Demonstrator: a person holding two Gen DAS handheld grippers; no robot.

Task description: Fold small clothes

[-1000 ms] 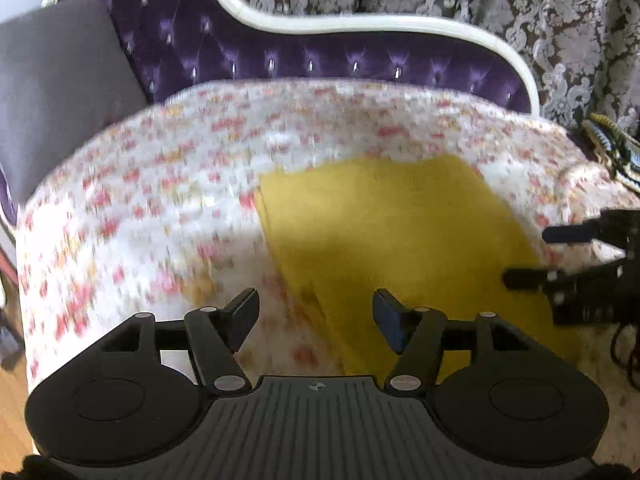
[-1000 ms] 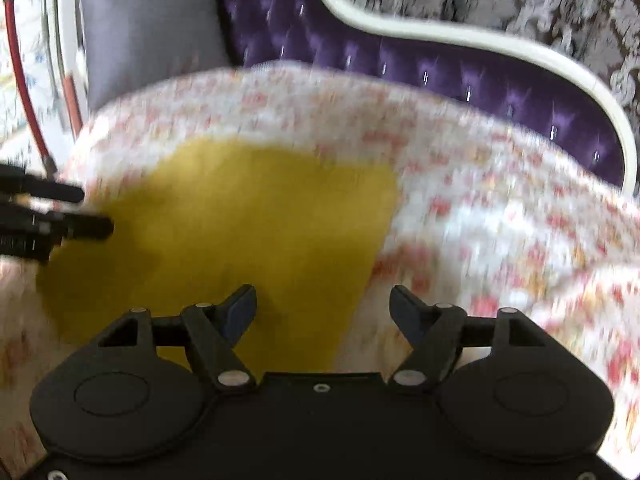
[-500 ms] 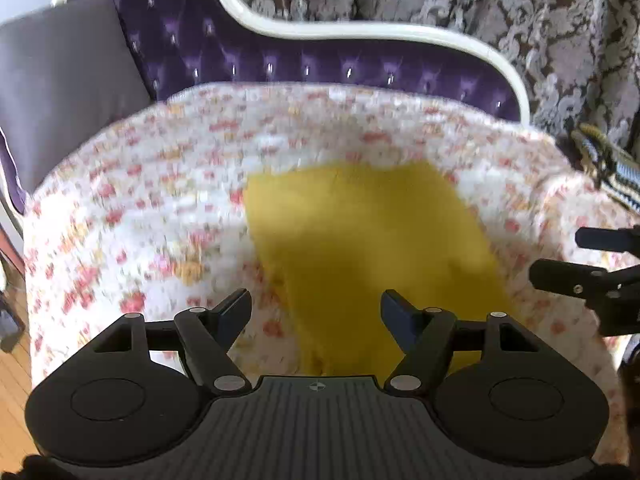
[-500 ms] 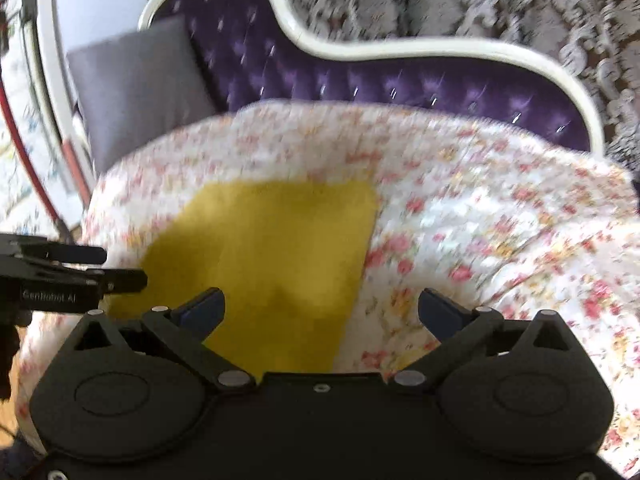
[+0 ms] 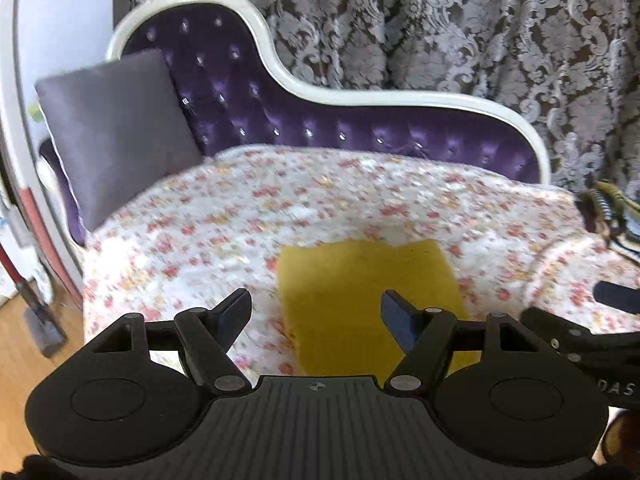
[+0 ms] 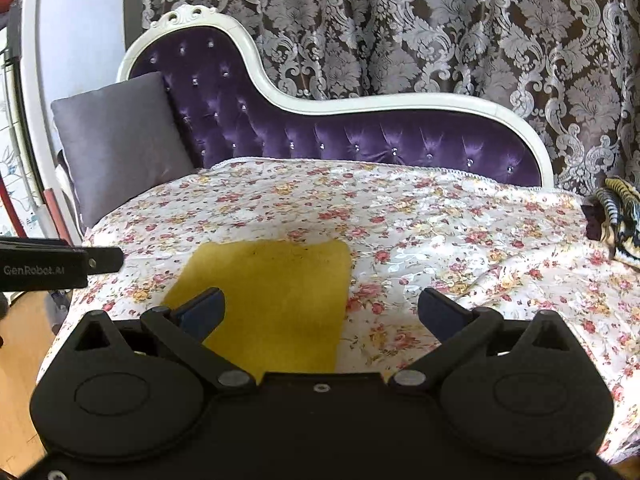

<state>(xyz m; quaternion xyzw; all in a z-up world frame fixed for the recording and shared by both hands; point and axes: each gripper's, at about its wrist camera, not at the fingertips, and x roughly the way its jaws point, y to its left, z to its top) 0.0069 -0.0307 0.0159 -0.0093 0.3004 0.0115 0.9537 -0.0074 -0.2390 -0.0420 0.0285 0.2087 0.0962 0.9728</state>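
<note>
We note yellow cloth (image 6: pixel 272 296) folded flat on floral cover (image 6: pixel 460 240); left gripper (image 5: pixel 316 312), right gripper (image 6: pixel 320 308) jaws just opened, apart, empty.

Yellow cloth's (image 6: pixel 276 300) near edge behind tongs (image 6: pixel 320 312)
</note>
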